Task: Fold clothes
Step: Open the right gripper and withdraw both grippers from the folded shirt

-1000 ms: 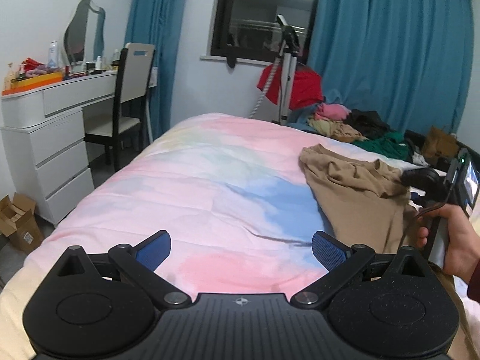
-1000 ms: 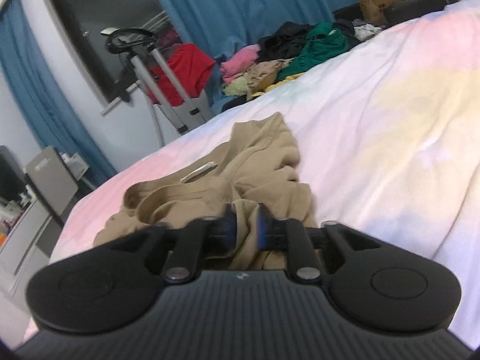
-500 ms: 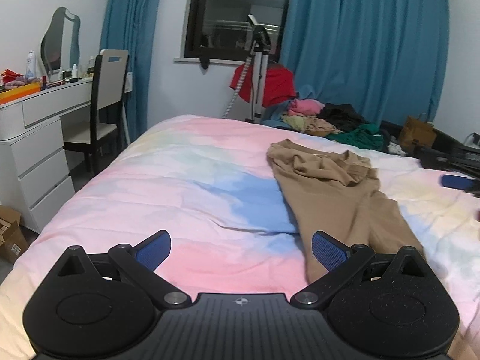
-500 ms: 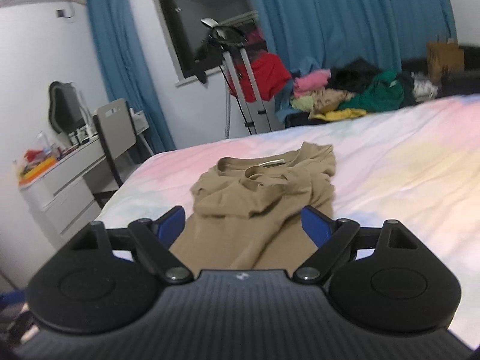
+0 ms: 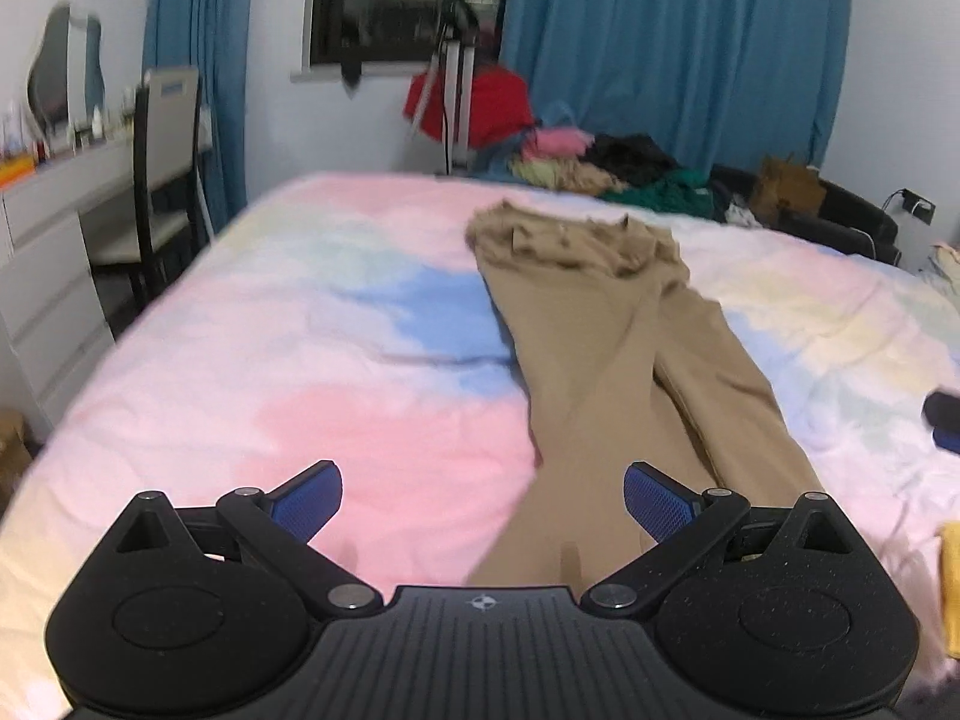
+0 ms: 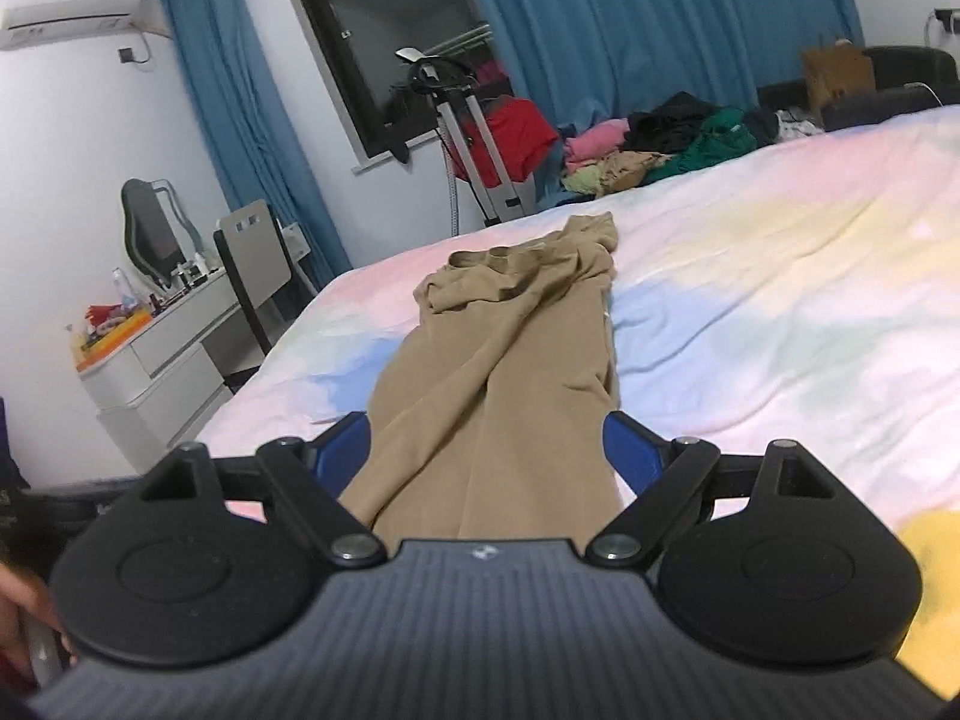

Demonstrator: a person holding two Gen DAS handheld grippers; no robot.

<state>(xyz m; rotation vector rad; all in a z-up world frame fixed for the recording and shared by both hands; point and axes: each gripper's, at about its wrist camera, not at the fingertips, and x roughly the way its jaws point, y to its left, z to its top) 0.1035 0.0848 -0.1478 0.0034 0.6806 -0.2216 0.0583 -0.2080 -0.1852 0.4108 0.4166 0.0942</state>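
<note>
Tan trousers (image 5: 606, 354) lie stretched lengthwise on the pastel bedspread (image 5: 336, 360), waistband bunched at the far end, legs running toward me. My left gripper (image 5: 483, 501) is open and empty, hovering over the near end, with the trouser leg under its right finger. In the right wrist view the trousers (image 6: 504, 366) run straight ahead. My right gripper (image 6: 486, 450) is open and empty, its fingers straddling the near legs just above them.
A pile of mixed clothes (image 5: 600, 165) lies at the bed's far end by the blue curtains. A white dresser (image 5: 42, 276) and a chair (image 5: 162, 180) stand left of the bed. A yellow garment (image 6: 942, 588) lies near right.
My right gripper has let go of the trousers, opened and pulled back toward the leg ends. The trousers now lie stretched out. My left gripper has shifted right over the near leg.
</note>
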